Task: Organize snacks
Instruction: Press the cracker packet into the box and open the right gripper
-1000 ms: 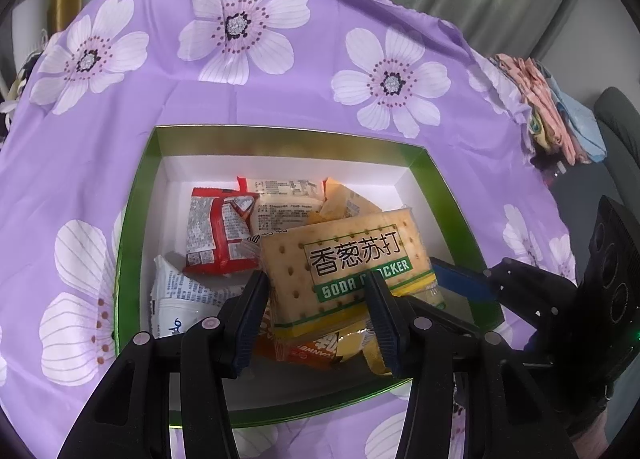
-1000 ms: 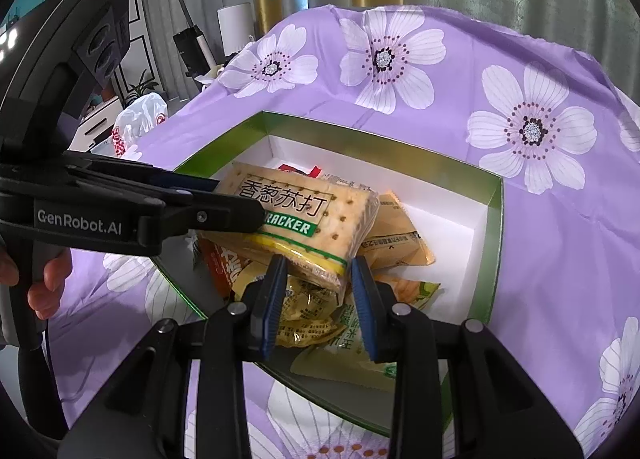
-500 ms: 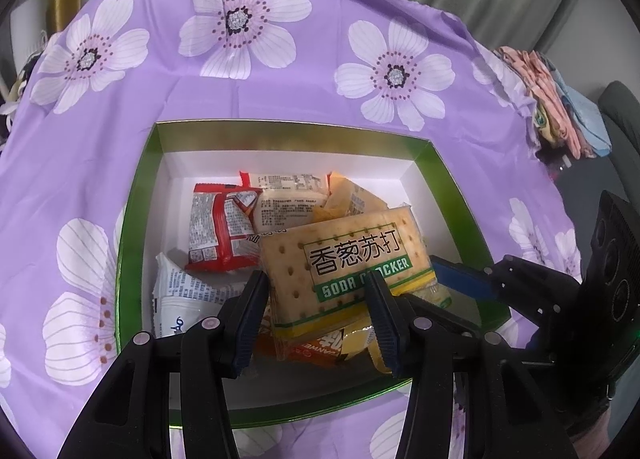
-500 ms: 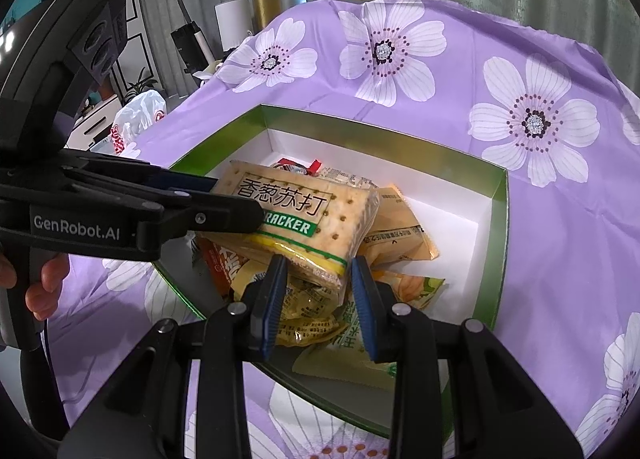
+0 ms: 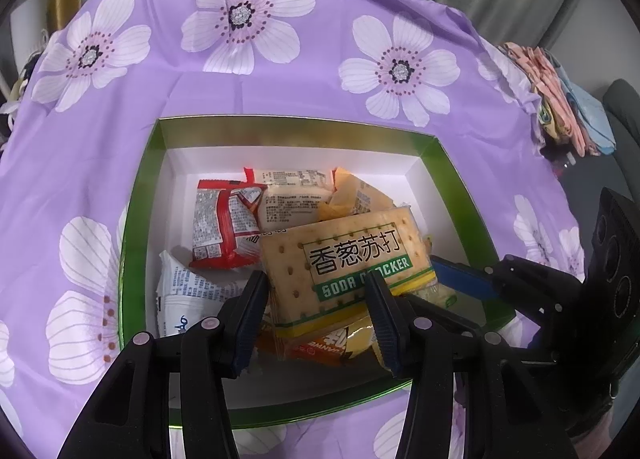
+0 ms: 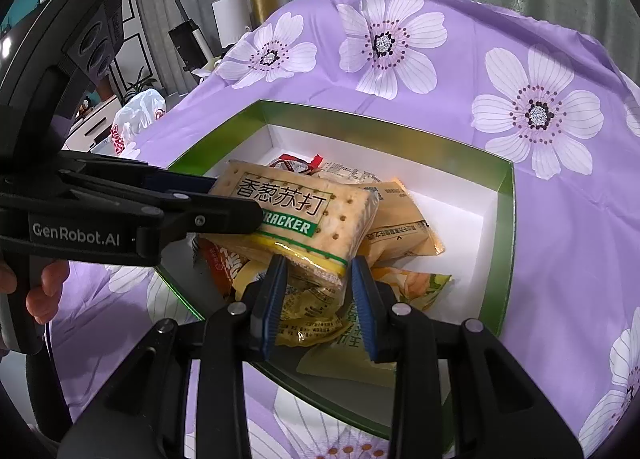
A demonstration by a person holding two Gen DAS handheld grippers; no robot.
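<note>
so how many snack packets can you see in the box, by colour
cracker pack: 1
red packet: 1
white packets: 2
orange or yellow packets: at least 4
total: at least 8, since more may lie hidden under the pile

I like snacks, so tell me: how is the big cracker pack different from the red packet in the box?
The cracker pack is tan with a green band; the red packet is red and silver. The cracker pack looks bigger and lies on top of the pile, with the left gripper and right gripper around it; the red packet lies lower, untouched. Both are in the green box.
</note>
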